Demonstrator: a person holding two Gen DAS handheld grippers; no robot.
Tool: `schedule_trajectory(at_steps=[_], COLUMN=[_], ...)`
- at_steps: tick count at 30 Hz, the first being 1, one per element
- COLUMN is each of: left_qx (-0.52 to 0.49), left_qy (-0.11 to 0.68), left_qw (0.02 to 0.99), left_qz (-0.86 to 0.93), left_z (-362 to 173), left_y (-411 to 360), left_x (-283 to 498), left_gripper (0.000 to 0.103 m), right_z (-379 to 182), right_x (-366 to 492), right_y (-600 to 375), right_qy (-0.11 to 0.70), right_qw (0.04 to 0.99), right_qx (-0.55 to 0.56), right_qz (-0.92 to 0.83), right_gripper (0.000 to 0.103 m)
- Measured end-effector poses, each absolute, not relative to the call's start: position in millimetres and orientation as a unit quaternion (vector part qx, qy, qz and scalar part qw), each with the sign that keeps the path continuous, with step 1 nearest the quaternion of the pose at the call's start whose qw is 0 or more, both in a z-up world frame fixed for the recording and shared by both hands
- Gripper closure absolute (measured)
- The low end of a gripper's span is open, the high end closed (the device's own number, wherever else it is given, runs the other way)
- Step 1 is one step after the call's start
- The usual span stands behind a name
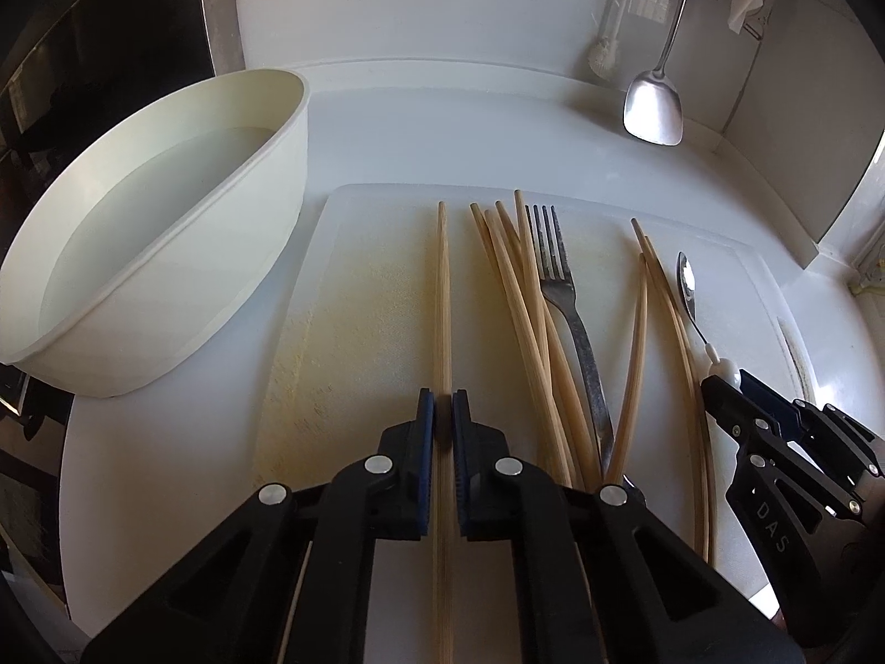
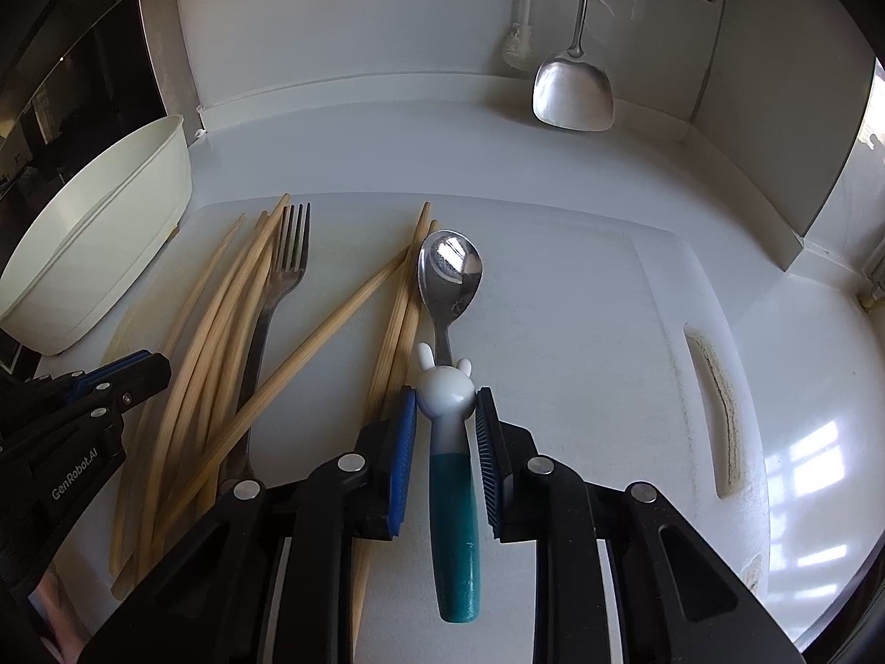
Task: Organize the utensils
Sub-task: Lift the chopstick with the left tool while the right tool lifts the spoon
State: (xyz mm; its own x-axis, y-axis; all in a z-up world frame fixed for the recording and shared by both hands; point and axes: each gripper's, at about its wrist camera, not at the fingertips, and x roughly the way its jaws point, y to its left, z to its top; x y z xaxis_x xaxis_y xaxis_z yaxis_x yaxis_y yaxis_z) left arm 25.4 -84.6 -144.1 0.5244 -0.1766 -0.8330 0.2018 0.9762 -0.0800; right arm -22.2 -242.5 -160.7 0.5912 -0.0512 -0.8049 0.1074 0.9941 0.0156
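Note:
A single bamboo chopstick (image 1: 442,288) lies lengthwise on the white cutting board (image 1: 359,276), and my left gripper (image 1: 442,404) is shut on it near its middle. To its right lie several more chopsticks (image 1: 520,299), a steel fork (image 1: 558,282) and a spoon (image 1: 686,282). In the right wrist view the spoon (image 2: 449,271) has a teal handle topped by a white rabbit figure. My right gripper (image 2: 447,404) is shut on that rabbit head, with the blue pads touching both sides. The left gripper (image 2: 149,371) shows at the left edge, beside the chopsticks (image 2: 221,321) and fork (image 2: 287,265).
A cream oval basin (image 1: 166,232) stands left of the board, close to its edge. A steel spatula (image 2: 572,94) and a white brush (image 2: 517,44) hang at the back wall. The board's handle slot (image 2: 713,415) is on its right side. A wall corner bounds the counter at right.

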Motion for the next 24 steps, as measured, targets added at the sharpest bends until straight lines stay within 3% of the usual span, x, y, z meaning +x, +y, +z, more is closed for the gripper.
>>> schedule_trajectory(at_steps=[24], left_qx=[-0.003], left_qy=[0.471], left_qw=[0.876], left_qz=[-0.106], left_z=[-115], left_y=[-74], left_x=[24], left_gripper=[0.096], right_z=[-151], right_x=[-24], right_y=[-256], right_qy=[0.459], right_qw=[0.886], right_qx=[0.066], right_qz=[-0.023], right_gripper=[0.083])
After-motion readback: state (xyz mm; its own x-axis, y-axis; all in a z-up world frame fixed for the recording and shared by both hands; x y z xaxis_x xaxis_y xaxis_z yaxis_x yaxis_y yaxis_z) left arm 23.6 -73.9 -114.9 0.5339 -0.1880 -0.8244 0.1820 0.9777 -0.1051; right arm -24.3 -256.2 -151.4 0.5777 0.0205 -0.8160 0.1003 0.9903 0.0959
